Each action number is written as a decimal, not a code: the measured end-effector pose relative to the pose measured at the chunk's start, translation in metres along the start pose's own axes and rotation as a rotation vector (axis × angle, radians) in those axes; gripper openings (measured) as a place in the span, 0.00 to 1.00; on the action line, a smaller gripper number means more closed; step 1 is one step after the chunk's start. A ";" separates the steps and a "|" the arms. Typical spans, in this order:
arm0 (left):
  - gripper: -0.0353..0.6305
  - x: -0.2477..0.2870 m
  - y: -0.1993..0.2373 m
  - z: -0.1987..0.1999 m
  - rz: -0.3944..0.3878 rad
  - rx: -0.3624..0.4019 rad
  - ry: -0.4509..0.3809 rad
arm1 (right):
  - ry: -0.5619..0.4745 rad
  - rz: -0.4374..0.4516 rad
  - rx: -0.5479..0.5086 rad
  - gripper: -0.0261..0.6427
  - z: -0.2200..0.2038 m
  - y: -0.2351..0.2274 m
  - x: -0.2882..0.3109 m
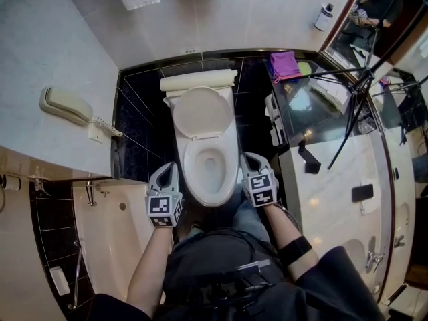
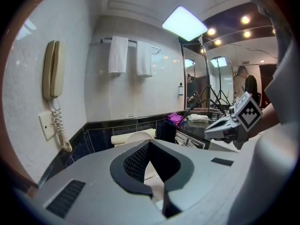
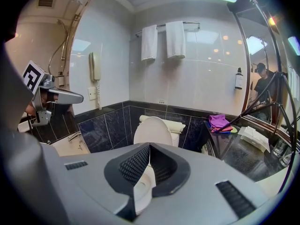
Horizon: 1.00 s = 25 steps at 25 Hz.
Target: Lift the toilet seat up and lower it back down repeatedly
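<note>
The white toilet (image 1: pixel 208 172) stands in the middle of the head view, its lid (image 1: pixel 200 111) upright against the tank. Whether the seat ring is raised with the lid or lies on the bowl I cannot tell. My left gripper (image 1: pixel 167 169) hovers by the bowl's front left rim, and my right gripper (image 1: pixel 251 158) by the front right rim. Both have jaws together and hold nothing. In the right gripper view the gripper (image 3: pixel 149 144) points at the upright lid (image 3: pixel 152 130). The left gripper (image 2: pixel 149 143) also points towards the tank.
A wall phone (image 1: pixel 67 105) hangs at the left above a bathtub (image 1: pixel 114 226). A vanity counter (image 1: pixel 334 179) with a purple cloth (image 1: pixel 285 64) and a tripod (image 1: pixel 361 92) fills the right. A rolled towel (image 1: pixel 198 81) lies on the tank.
</note>
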State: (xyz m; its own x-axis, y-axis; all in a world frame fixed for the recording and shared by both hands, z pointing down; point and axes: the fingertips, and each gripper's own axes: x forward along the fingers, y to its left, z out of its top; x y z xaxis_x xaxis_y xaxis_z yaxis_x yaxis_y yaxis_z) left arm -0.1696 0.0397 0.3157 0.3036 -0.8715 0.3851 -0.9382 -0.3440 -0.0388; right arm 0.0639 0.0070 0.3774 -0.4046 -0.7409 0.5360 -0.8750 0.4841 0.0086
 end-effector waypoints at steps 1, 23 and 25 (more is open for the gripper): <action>0.05 0.003 0.000 -0.001 -0.003 0.004 0.000 | 0.005 -0.003 0.009 0.08 -0.002 -0.002 0.003; 0.05 0.098 -0.007 -0.184 -0.026 0.062 0.106 | 0.374 0.010 0.490 0.36 -0.329 0.019 0.136; 0.05 0.107 -0.008 -0.207 -0.033 0.066 0.121 | 0.399 0.007 0.525 0.36 -0.361 0.024 0.151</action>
State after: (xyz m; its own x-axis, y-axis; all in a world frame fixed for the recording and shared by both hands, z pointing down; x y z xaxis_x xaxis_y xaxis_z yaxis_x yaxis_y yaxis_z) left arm -0.1637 0.0216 0.5486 0.3085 -0.8121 0.4953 -0.9138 -0.3977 -0.0829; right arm 0.0775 0.0742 0.7631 -0.3698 -0.4598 0.8073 -0.9268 0.1218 -0.3552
